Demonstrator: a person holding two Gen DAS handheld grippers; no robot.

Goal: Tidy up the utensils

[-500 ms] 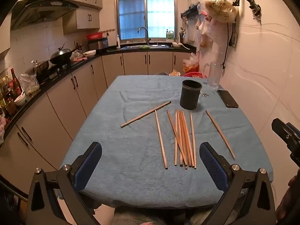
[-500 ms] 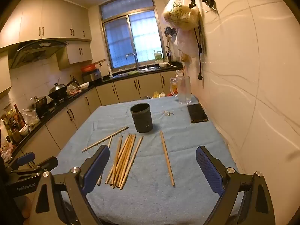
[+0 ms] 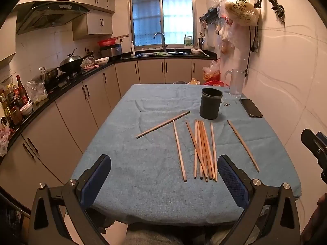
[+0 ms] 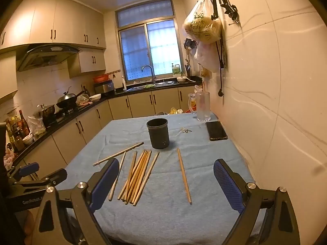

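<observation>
We face a dim kitchen: beige cabinets (image 3: 77, 110), black countertop (image 3: 67, 81), and a bright frosted window (image 3: 162, 18) above the sink (image 3: 163, 53).

Wooden chopsticks (image 3: 203, 149) lying flat, scattered on blue cloth; black cup (image 3: 211, 106) upright just behind.

Bare cloth (image 3: 143, 183) before chopsticks (image 3: 204, 149); cup (image 3: 211, 106), phone (image 3: 250, 107), jug (image 3: 236, 83) crowd far right.

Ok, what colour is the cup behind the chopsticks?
Black; the cup shows best in the right wrist view.
</observation>
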